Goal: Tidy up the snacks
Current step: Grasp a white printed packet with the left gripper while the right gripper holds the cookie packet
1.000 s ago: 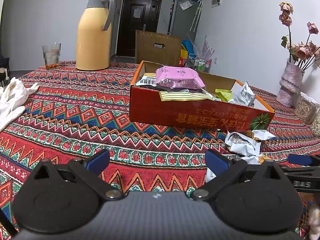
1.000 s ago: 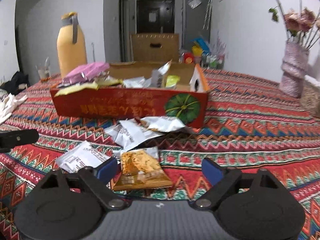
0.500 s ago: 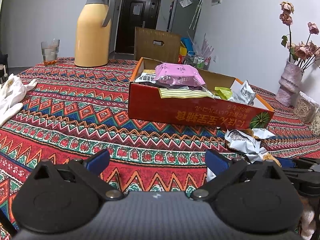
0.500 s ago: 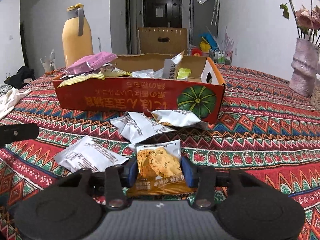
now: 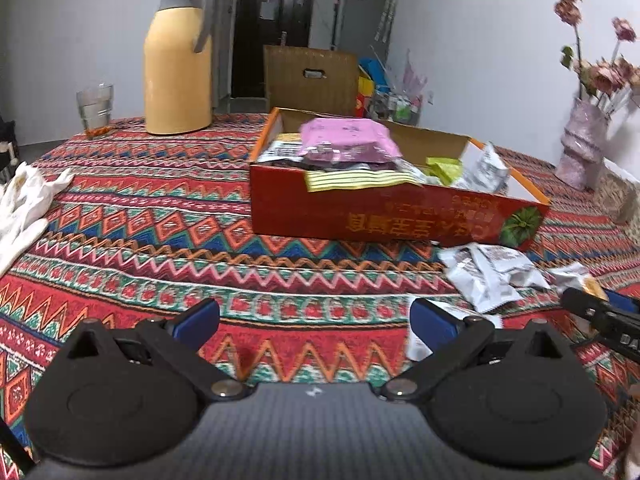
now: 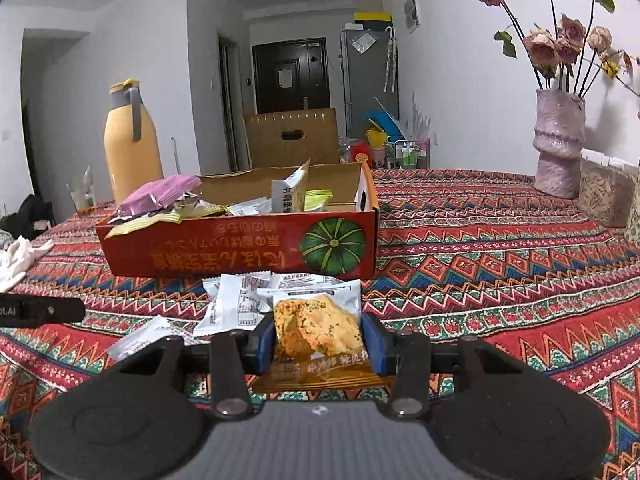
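My right gripper (image 6: 318,338) is shut on an orange snack packet (image 6: 316,332) and holds it above the patterned tablecloth, in front of the red cardboard box (image 6: 240,248). The box holds a pink packet (image 6: 160,194) and several other snacks. Loose white packets (image 6: 244,304) lie on the cloth between the gripper and the box. My left gripper (image 5: 314,318) is open and empty over the cloth, left of the loose white packets (image 5: 488,276). The red box (image 5: 380,216) stands ahead of it. The right gripper's tip (image 5: 600,312) shows at its right.
A yellow thermos jug (image 5: 178,60) and a glass (image 5: 95,108) stand at the back left. White gloves (image 5: 24,208) lie at the left edge. A pink vase of dried roses (image 6: 558,144) and a woven basket (image 6: 604,196) stand at the right.
My right gripper has shut on the orange snack packet and lifted it off the cloth. My left gripper has stayed open and shifted only slightly.
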Tool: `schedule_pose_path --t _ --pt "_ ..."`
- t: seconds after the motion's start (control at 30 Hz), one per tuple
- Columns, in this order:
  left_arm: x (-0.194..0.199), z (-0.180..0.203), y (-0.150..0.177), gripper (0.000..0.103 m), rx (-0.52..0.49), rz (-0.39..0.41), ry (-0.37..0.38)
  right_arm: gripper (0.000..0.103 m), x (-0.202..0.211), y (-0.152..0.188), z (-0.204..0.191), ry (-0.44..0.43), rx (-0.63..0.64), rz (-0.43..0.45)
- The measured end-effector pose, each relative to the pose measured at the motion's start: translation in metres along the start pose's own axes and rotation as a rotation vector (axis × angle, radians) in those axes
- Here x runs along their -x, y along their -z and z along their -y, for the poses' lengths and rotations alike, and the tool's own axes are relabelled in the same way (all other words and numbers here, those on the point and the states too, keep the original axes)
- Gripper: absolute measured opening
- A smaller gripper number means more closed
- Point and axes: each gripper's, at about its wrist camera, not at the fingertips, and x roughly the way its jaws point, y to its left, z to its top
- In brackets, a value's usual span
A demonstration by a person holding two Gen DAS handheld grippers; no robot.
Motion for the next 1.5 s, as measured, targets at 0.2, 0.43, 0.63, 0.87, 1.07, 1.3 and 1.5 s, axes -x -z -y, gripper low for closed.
schedule_pose_path --t 0.2,0.43,0.63,0.87,1.07,1.3,1.5 --pt "-0.004 0.036 -0.006 0.103 -0.117 -0.050 0.016 0.044 -0.001 0.004 0.003 -0.006 -0.025 0.006" --pt "-0.023 0.071 -0.007 0.103 -0.188 -0.145 0.062 0.044 0.001 0.005 0.005 -0.005 -0.041 0.017" --pt "-0.041 0.088 -0.004 0.103 -0.213 -0.189 0.071 0.044 0.002 0.005 0.009 -0.003 -0.064 0.025" --pt "-0.059 0.093 0.000 0.103 -0.180 -0.236 0.076 0.044 0.003 0.005 0.009 -0.011 -0.067 0.025" --pt "-0.062 0.091 0.002 0.099 -0.172 -0.199 0.062 0.045 0.002 0.005 0.008 -0.015 -0.064 0.024" --pt "-0.048 0.095 0.008 0.066 -0.203 -0.135 0.093 0.045 0.003 0.005 0.007 -0.020 -0.058 0.028" --pt "-0.037 0.095 0.009 0.060 -0.206 -0.097 0.100 0.045 0.004 0.005 0.007 -0.016 -0.057 0.033"
